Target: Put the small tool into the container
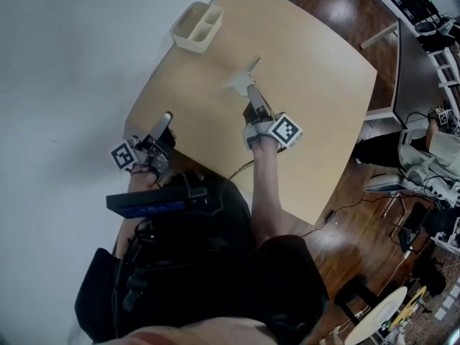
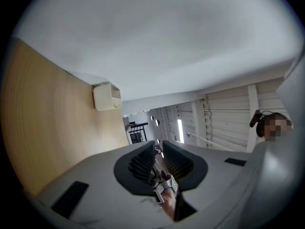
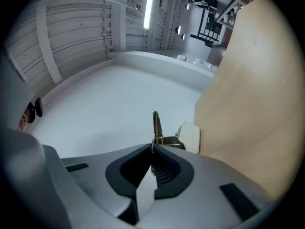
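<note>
Right gripper was clamped on the small silvery metal tool. In the right gripper view I saw the jaws closed tight on its near end. The thin blade stuck straight out past the jaw tips, with a short crosspiece just ahead of them. From the head view I couldn't tell whether the tool touched the light wooden table or sat just above it.

The cream plastic container with two compartments stood ahead of the right gripper, off to the left and well apart from the tool's tip, near the far corner of the table. In the right gripper view it showed just right of the tool, behind the crosspiece. The tool was outside it.

Left gripper sat back by the near edge of the table, well apart from the right gripper and behind it. In the left gripper view its jaws were narrow, with only a slim gap between the ribbed pads. Nothing was held there; I saw only far background through the slit. The container lay well ahead of that gripper and to the left, on the table.

A bare forearm ran back from the right gripper. A blue flat device sat on the person's dark clothing behind the left gripper.
</note>
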`<state>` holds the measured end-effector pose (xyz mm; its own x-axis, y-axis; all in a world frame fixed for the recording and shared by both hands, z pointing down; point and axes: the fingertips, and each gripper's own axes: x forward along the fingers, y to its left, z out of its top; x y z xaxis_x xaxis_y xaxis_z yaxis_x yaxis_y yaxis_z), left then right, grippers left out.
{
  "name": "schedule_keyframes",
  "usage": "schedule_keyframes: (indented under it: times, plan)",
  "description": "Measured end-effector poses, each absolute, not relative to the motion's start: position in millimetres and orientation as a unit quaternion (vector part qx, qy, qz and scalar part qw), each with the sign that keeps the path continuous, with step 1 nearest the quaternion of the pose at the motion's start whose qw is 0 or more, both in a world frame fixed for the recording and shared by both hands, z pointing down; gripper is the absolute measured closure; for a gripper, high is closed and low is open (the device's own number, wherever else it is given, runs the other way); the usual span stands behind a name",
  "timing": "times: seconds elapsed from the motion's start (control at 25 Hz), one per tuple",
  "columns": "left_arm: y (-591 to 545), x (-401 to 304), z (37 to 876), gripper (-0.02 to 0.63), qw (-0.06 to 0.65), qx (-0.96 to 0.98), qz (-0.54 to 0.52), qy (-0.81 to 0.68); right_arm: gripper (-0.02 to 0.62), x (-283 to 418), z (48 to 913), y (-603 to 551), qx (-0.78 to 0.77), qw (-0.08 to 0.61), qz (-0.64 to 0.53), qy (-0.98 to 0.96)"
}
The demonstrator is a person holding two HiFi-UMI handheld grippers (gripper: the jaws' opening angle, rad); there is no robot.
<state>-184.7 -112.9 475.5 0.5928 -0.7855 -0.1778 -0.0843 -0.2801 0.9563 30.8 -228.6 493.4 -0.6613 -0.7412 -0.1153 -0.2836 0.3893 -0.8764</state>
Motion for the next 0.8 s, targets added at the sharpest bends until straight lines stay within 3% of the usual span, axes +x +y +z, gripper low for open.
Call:
schedule_keyframes:
  times: [0.52, 0.8]
  plan:
    - [-169, -180, 508, 0.566, 0.554, 0.714, -0.314, -0.289, 0.603, 1, 503, -304, -0.362, 0.200, -0.419, 0.809]
    - [-229, -212, 503, 0.566, 0.569, 0.715, -0.312, -0.260, 0.603, -31, 480, -349, -0.397, 0.180, -0.404, 0.804]
